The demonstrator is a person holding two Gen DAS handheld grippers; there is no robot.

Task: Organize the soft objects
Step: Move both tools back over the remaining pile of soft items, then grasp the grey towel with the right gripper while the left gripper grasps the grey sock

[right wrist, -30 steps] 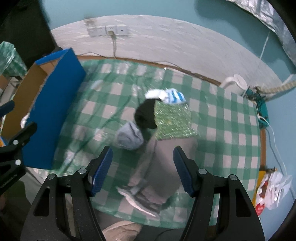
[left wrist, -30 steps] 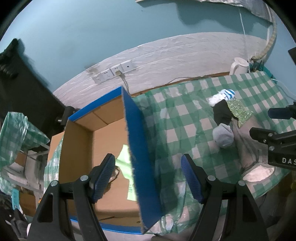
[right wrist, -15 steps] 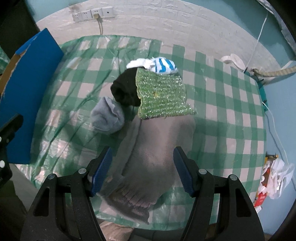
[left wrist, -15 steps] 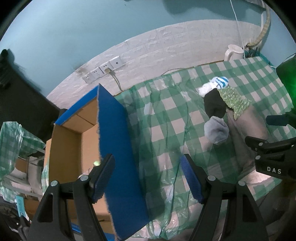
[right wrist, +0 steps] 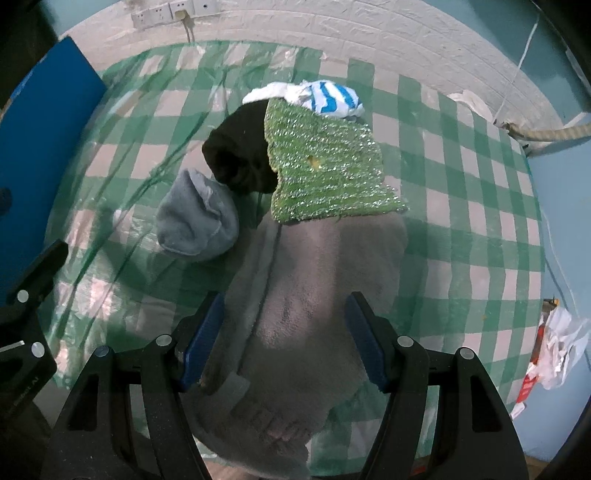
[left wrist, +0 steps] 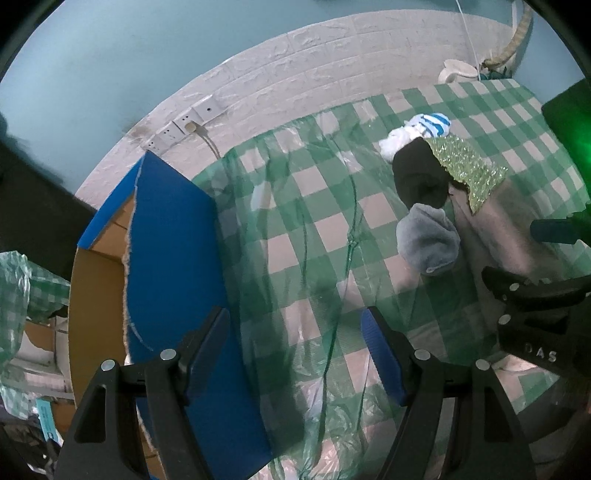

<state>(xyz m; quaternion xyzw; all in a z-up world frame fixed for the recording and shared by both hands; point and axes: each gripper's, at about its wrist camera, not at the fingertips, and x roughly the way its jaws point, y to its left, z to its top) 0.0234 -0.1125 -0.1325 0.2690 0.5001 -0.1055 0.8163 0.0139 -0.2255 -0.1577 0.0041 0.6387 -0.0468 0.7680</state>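
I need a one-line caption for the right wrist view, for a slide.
Open right tool above a grey fleece cloth, with a glittery green cloth, black sock and grey sock beyond.

I see the surface (right wrist: 461, 236) under a green-checked cloth with clear plastic film. On it lie a grey fleece garment (right wrist: 314, 295), a grey sock (right wrist: 195, 221), a black sock (right wrist: 240, 155), a glittery green cloth (right wrist: 325, 166) and a blue-striped sock (right wrist: 332, 96).

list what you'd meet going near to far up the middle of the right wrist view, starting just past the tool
grey fleece cloth → sparkly green knitted cloth → blue-and-white striped sock → bare green checked tablecloth → white brick-pattern wall panel
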